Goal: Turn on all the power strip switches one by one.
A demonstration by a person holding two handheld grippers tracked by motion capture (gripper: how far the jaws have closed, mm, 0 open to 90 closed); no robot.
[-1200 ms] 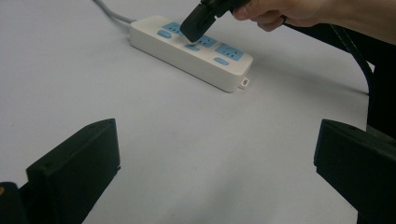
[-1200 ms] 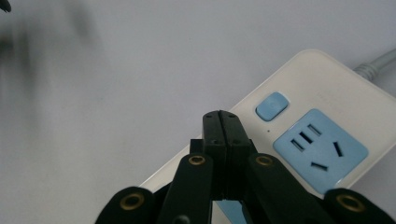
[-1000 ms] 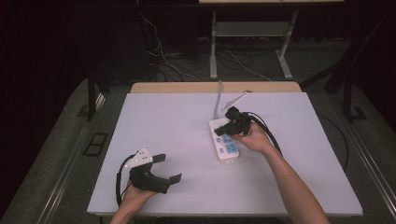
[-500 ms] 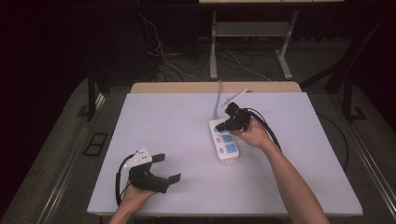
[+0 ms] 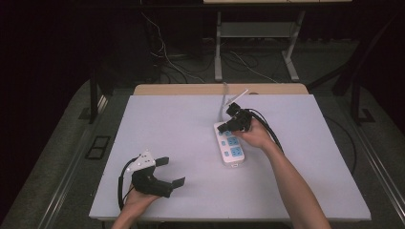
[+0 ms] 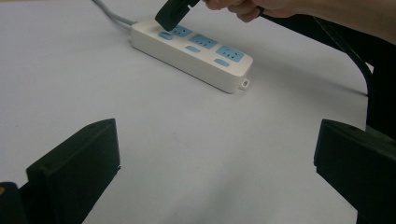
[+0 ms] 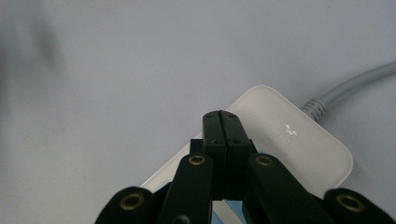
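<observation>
Left gripper (image 5: 171, 172): lower left of the high view, resting on the table (image 5: 181, 129), its 2 jaws wide apart with nothing between them.
Power strip (image 5: 231, 144): centre of the frame, flat on the table, 3 blue sockets facing up.
Right gripper (image 5: 228, 125): jaws pressed together, tips down over the strip's far end.
Cable (image 5: 222, 98): grey, running off the strip's far end toward the top.

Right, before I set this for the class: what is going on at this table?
A person works at a white table with a claw in each hand. The right claw, jaws shut together with nothing between them, points down at the cable end of a white power strip with blue sockets, seemingly at its switch. The left claw rests open near the table's front edge, apart from the strip.
</observation>
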